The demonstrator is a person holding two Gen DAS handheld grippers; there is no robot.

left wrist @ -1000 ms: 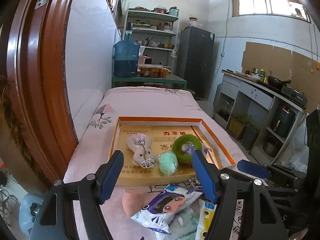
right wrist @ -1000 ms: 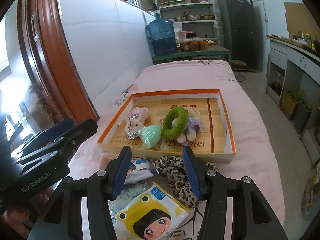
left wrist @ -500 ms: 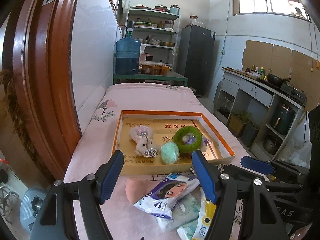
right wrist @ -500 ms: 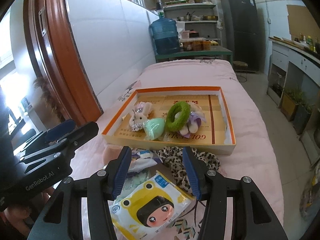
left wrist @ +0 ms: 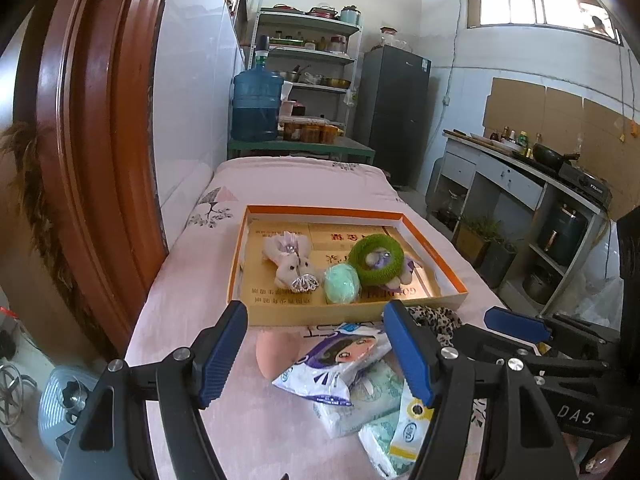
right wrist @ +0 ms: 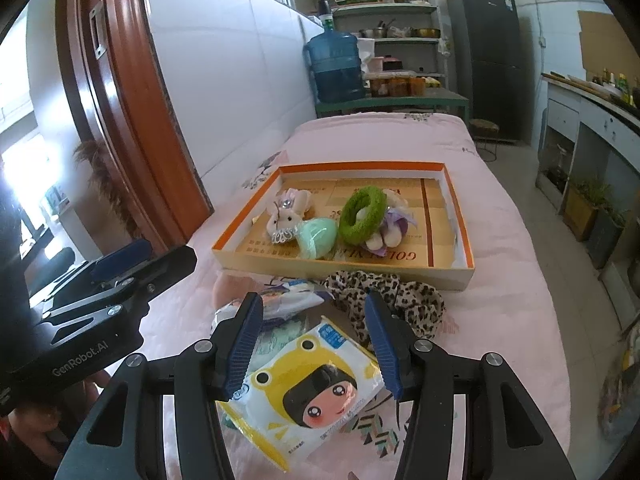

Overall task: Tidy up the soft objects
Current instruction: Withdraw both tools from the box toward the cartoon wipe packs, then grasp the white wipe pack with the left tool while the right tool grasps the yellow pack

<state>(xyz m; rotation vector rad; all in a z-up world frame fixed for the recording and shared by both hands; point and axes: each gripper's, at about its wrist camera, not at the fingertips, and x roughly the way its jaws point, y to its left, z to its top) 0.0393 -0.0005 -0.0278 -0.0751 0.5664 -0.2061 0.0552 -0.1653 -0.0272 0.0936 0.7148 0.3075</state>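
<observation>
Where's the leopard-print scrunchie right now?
In the right wrist view the leopard-print scrunchie lies on the pink bedspread, outside the tray, against its near wall, just beyond the yellow wipes pack.

A pale green tissue pack (left wrist: 370,390) is largely covered by a purple cartoon-printed pack (left wrist: 340,362); a yellow packet (left wrist: 408,428) is hidden at four o'clock.

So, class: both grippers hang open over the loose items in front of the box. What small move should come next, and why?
Probably lower the right gripper onto the yellow cartoon packet and close. Its open jaws already frame that packet, which lies topmost and still outside the orange-rimmed box, where the plush bunny, mint sponge and green ring already sit.
</observation>
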